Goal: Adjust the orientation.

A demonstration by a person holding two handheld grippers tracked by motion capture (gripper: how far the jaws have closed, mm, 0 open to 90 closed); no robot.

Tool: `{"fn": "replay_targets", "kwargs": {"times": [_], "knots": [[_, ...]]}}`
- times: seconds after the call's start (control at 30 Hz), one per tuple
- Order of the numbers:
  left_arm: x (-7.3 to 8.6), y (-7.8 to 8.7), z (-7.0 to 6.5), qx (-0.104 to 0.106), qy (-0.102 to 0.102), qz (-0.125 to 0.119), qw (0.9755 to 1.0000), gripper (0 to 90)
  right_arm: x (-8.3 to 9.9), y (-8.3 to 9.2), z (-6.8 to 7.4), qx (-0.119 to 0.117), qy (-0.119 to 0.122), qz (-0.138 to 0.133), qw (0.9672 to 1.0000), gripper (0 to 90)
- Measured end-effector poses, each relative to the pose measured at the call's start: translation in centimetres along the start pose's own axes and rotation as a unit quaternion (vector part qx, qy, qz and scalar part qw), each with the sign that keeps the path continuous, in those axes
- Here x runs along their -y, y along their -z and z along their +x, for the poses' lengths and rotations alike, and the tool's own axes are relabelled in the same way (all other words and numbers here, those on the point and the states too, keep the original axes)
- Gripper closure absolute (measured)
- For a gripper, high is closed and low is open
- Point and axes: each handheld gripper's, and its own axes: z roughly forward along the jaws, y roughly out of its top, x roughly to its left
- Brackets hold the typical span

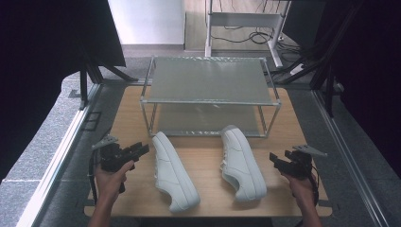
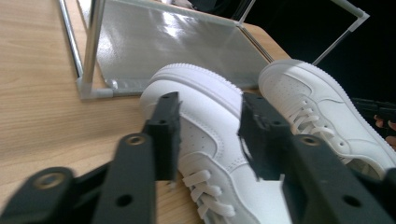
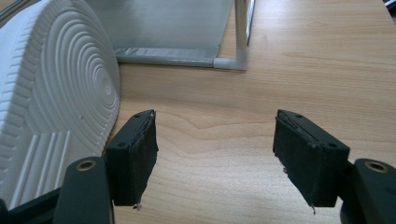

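Two white sneakers lie on the worktop [image 1: 208,163] before the wire shoe rack [image 1: 210,97]. Left tongs [image 1: 142,150] apart beside left sneaker [image 1: 174,172], right tongs [image 1: 275,161] apart, empty, beside right sneaker [image 1: 242,163], which lies tipped on its side. Risk: smooth leather slips from pads; sole snags rack frame.

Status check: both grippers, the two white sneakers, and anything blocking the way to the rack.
Left gripper open, beside left sneaker. Right gripper open, empty, beside right sneaker, which lies on its side. Rack shelves bare, path unobstructed.
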Motion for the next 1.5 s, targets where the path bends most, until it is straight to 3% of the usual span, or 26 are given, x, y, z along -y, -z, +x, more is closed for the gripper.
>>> {"fn": "replay_targets", "kwargs": {"times": [0.13, 0.23, 0.47, 0.63, 0.77, 1.0, 1.3, 1.5], "knots": [[0.3, 0.0, 0.3, 0.003, -0.001, 0.01, 0.9999, 80.4, 0.1, -0.1, -0.2, 0.004, 0.0, 0.001, 1.0, 30.7], [0.6, 0.2, 0.3, 0.023, -0.015, 0.018, 0.9995, 86.1, 0.2, -0.1, -0.4, 0.006, -0.008, 0.002, 0.9999, 30.7], [1.4, 0.4, 0.7, -0.004, -0.01, 0.033, 0.9994, 89.2, 0.5, -0.4, -0.2, -0.003, -0.009, 0.006, 0.9999, 30.8], [2.9, -0.6, 0.8, -0.048, -0.021, 0.081, 0.9953, 89.7, 0.3, -0.2, -0.2, -0.006, -0.007, 0.003, 1.0, 30.8], [3.2, -1.3, 0.7, -0.04, -0.02, 0.099, 0.9941, 89.9, 0.4, -0.3, -0.3, -0.001, -0.008, 0.003, 1.0, 30.8], [3.3, -1.6, 0.7, -0.032, -0.018, 0.101, 0.9942, 89.7, 0.4, -0.4, -0.2, 0.004, -0.002, 0.007, 1.0, 30.7], [3.5, -2.4, 0.3, -0.037, -0.024, 0.119, 0.9919, 89.8, 0.4, -0.1, -0.8, 0.009, -0.012, -0.001, 0.9999, 30.7], [3.4, -3.1, -0.2, -0.025, -0.023, 0.123, 0.9918, 90.0, 0.4, -0.1, -1.0, 0.01, -0.015, 0.0, 0.9998, 30.7]]}}
